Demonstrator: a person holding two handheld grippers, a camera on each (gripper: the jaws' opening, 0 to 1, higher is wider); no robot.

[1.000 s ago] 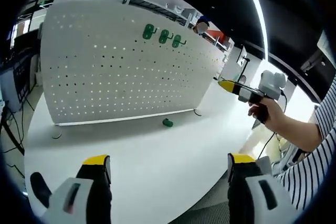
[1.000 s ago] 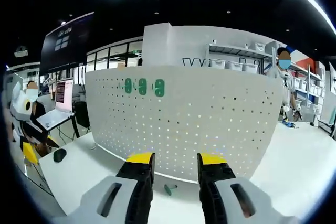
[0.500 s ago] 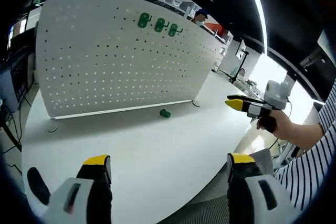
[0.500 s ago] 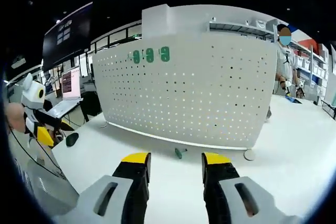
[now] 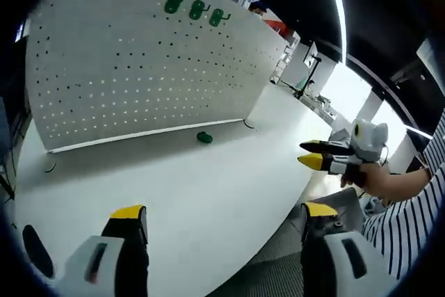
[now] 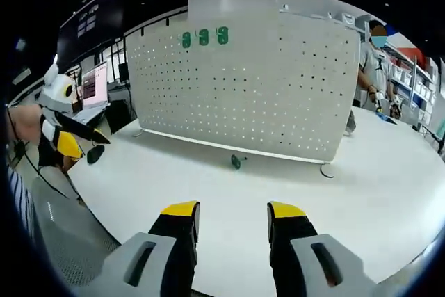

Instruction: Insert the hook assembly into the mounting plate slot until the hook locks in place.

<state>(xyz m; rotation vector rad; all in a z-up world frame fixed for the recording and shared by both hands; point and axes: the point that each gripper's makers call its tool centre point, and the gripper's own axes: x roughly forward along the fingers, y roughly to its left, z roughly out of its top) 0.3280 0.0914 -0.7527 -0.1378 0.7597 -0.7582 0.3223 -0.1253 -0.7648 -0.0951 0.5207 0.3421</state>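
White tabletop, wide and bare, is seen between both grippers and the pegboard.

Centre frame, the loose green hook (image 6: 236, 162) lies on the table (image 6: 208, 199) just before the pegboard's (image 6: 264, 81) lower edge; three green hooks (image 6: 203, 37) are hung upper left. Left gripper (image 5: 222, 217) is held low, jaws spread wide and empty. Right gripper (image 6: 228, 212) is held level, jaws parted, nothing pinched.

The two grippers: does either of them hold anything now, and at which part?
Nothing is held. The left gripper and the right gripper are both open and empty; the loose green hook lies on the table before the pegboard.
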